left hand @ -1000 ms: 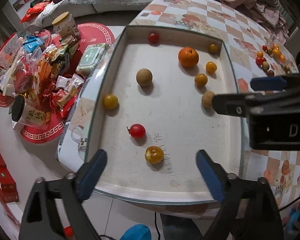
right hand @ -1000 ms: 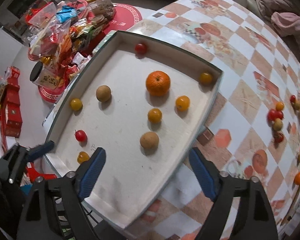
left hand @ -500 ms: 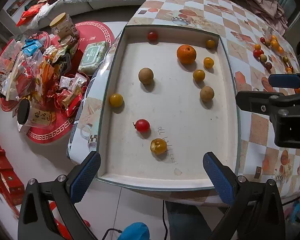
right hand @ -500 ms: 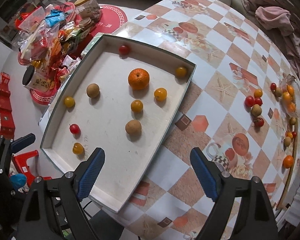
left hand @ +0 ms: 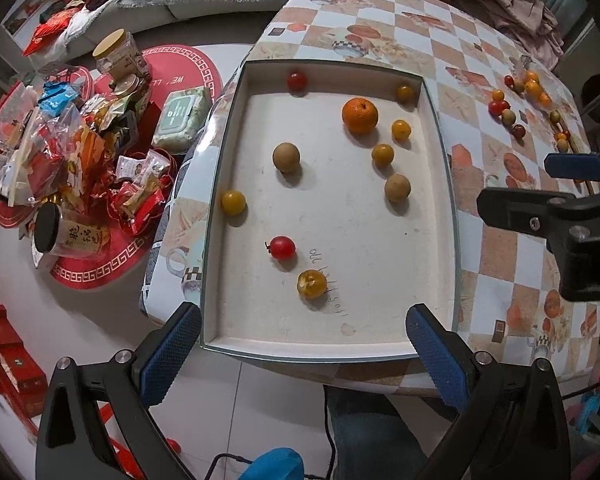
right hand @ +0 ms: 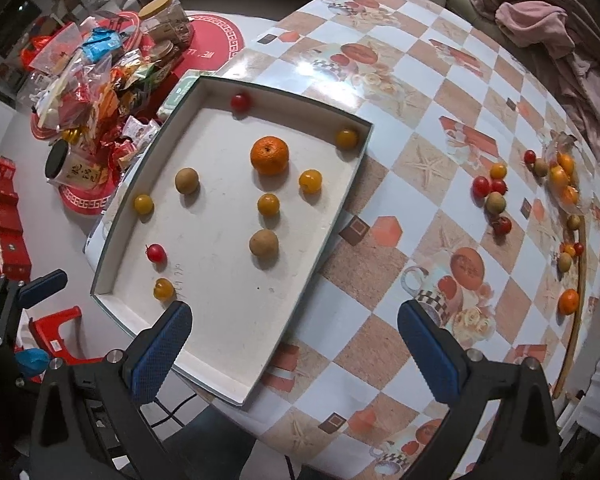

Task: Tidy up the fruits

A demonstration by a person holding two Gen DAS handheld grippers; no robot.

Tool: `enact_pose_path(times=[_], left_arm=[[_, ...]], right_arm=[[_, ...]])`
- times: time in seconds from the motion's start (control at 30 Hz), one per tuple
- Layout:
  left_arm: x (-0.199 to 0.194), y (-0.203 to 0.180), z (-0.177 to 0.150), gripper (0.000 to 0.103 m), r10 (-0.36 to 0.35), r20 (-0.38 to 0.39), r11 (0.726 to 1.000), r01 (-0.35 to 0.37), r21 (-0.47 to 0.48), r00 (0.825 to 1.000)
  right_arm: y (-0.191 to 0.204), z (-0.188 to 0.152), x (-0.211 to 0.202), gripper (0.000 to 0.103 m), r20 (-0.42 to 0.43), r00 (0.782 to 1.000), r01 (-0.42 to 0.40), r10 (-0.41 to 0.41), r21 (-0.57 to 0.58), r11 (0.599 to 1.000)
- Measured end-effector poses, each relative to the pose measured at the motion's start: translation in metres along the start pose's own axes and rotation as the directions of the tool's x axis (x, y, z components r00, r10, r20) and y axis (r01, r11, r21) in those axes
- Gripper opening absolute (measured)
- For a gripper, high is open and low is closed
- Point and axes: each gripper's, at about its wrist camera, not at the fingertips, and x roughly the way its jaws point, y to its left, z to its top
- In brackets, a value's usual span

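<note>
Fruit sits loose in the tray (left hand: 440, 128), beyond both wide-apart, empty jaws; right gripper (right hand: 296, 346) is opening, left gripper (left hand: 302, 350) spread; brown ones maybe longans (left hand: 286, 157).

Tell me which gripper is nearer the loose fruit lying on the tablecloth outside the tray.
Right. The right gripper hangs over the tablecloth beside the tray, toward the loose fruit; the left gripper hangs over the tray's opposite side.

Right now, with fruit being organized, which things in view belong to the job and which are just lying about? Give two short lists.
Belongs to the job:
tray
large orange
red tomatoes in the tray
loose fruit on the table
left gripper, open
right gripper, jaws opening, nothing between them

Just lying about:
snack packets
wipes pack
pink clothes
jars
</note>
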Motion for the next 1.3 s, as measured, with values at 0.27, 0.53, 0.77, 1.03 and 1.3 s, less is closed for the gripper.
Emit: enact_pose_path(times=[0.27,0.53,0.77,1.03,1.3], left_arm=[[-0.013,-0.008,0.009,0.103,0.002,0.023,0.999,-0.003,0.046,1.0],[-0.019,-0.014,0.012,0.103,0.01,0.027,0.997,-0.012,0.08,1.0],[-0.022,-0.015,0.013,0.103,0.014,0.033,0.995,-0.017,0.094,0.999],[-0.025,-0.017,0.015,0.103,0.027,0.05,0.994,-0.032,0.106,0.998],[-0.026,-0.019,0.015,0.103,0.032,0.052,0.993,-0.037,0.113,0.998]], right_arm=[[0.0,-0.007,-0.009,0.103,-0.002,1.0,0.025,-0.025,-0.009,1.0],[0.003,-0.01,-0.016,0.103,0.013,0.999,0.034,-0.034,-0.022,0.999],[0.002,-0.009,-0.02,0.103,0.027,0.999,0.036,-0.036,-0.023,0.999],[0.001,-0.008,-0.021,0.103,0.032,0.999,0.04,-0.039,-0.024,0.999],[0.0,-0.008,-0.024,0.103,0.039,0.998,0.04,-0.039,-0.022,0.999]])
